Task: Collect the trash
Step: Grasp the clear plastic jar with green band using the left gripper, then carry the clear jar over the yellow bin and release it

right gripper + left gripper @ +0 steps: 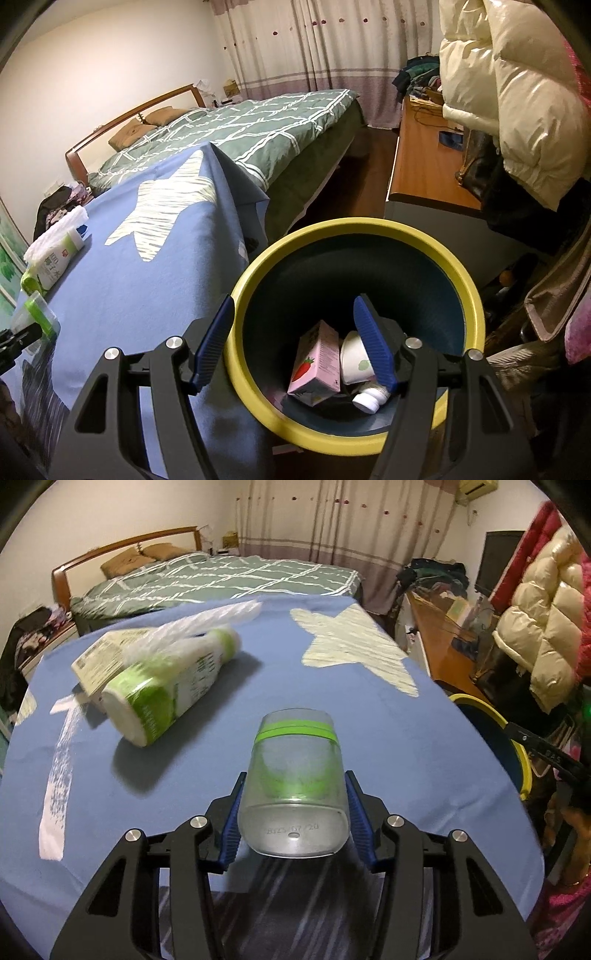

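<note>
Currently the left hand-held gripper [293, 812] clamps the clear container [295, 786] — long axis pointing forward — with the bin [369, 236] to its right, beneath the released right hand-held gripper [295, 339].

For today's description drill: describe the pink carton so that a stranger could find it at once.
Start at the yellow-rimmed bin beside the blue-covered table. At its bottom lies the pink carton, next to a white cup. Only it is boxy and shows a strawberry.

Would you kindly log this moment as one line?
left gripper: shut on clear plastic container | right gripper: open over yellow-rimmed bin | green-white bottle: on table
</note>
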`<state>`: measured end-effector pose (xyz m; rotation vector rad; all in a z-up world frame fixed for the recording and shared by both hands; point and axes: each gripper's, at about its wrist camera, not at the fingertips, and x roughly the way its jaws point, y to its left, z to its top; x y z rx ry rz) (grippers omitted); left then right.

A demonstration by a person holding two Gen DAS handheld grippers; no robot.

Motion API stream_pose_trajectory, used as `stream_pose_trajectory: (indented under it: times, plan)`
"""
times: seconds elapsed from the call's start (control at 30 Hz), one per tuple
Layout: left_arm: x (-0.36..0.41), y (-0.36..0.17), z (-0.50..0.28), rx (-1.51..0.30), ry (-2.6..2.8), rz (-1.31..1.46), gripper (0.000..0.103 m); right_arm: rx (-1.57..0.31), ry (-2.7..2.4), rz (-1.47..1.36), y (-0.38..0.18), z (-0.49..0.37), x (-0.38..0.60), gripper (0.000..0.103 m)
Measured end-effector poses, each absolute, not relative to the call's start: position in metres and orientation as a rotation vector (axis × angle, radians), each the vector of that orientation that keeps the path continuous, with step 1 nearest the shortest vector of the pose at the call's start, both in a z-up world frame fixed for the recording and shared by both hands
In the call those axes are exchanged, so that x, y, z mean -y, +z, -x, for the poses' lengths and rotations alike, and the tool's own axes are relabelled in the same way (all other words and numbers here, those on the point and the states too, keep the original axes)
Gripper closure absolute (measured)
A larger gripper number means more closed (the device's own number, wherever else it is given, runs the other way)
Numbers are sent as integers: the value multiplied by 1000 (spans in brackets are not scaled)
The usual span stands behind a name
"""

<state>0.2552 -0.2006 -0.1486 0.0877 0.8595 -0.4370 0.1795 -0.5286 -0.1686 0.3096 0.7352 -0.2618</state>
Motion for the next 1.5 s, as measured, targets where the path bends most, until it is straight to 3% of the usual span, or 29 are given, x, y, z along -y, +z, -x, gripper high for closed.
stream_pose_trajectory:
  times: [0.57, 1.2, 1.27, 1.3, 1.33, 1.5]
  plan:
    - [310, -116, -239, -814, -629, -200, 53, -696, -340, -366, -171, -144, 575, 39]
    - [477, -148, -230, -889, -810, -337, 53, -708, -433, -444, -195, -105, 632, 39]
    - [480, -150, -230, -885, -798, -339, 48, -710, -431, -447, -196, -105, 632, 39]
    - [479, -149, -230, -876, -788, -333, 38, -710, -429, -448, -196, -105, 633, 39]
    - [476, -147, -230, -868, -783, -327, 33, -710, -427, -449, -197, -105, 632, 39]
    - [447, -130, -231, -821, -746, -288, 33, -717, -411, -444, -196, -111, 626, 39]
